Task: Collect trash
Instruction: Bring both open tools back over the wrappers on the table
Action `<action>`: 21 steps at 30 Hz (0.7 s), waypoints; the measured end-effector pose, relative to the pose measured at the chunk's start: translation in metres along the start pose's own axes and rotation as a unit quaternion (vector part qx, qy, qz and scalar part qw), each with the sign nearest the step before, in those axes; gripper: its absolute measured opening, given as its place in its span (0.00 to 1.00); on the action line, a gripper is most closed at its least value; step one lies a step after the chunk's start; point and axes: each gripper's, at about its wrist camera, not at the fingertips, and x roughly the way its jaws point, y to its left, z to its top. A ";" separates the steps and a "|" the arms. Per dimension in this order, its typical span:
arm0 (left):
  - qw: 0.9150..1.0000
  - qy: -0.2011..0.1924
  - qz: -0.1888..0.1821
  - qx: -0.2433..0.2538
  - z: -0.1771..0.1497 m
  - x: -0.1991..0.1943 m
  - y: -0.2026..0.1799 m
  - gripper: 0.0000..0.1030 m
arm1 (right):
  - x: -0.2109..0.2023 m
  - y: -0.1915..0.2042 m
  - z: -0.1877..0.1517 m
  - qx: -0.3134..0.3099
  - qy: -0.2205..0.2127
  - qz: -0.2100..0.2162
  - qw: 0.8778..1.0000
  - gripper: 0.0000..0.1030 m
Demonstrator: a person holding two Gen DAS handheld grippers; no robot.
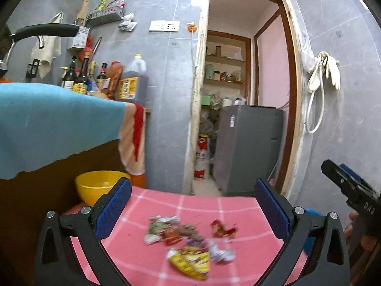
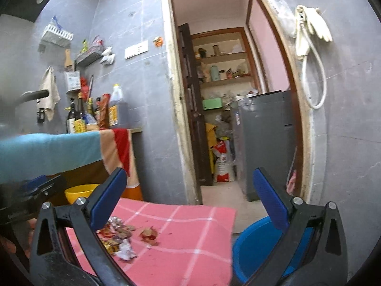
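- The trash, a loose heap of crumpled snack wrappers [image 1: 188, 243], lay on the pink checked cloth of the table [image 1: 238, 214], with a yellow wrapper [image 1: 190, 262] nearest the camera and a red scrap [image 1: 222, 228] lying slightly apart to the right.
- In the right wrist view the same heap [image 2: 119, 238] sat toward the left of the table, partly hidden behind the left finger of that gripper.
- The left gripper [image 1: 193, 205] was released, its jaws spread wide with nothing between the blue pads; the heap lay below and ahead of it, untouched.
- The right gripper [image 2: 190, 205] was likewise released and empty, and aimed more at the doorway than at the wrappers.
- A blue bin [image 2: 257, 245] stood just beside the table's right edge, probably the place for the trash, and a yellow bowl [image 1: 100, 186] sat off the far left corner.
- Risks, as a judgement: the wrappers are light and scattered, so a pinch could catch only one piece and push the rest off the edge.
- Both views were blurred, so a hasty approach could miss the heap or snag the cloth and drag everything with it.
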 end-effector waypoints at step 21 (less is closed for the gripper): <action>0.986 0.163 -0.022 -0.018 -0.058 0.032 0.045 0.97 | 0.069 0.042 -0.068 -0.037 0.211 0.055 0.975 1.00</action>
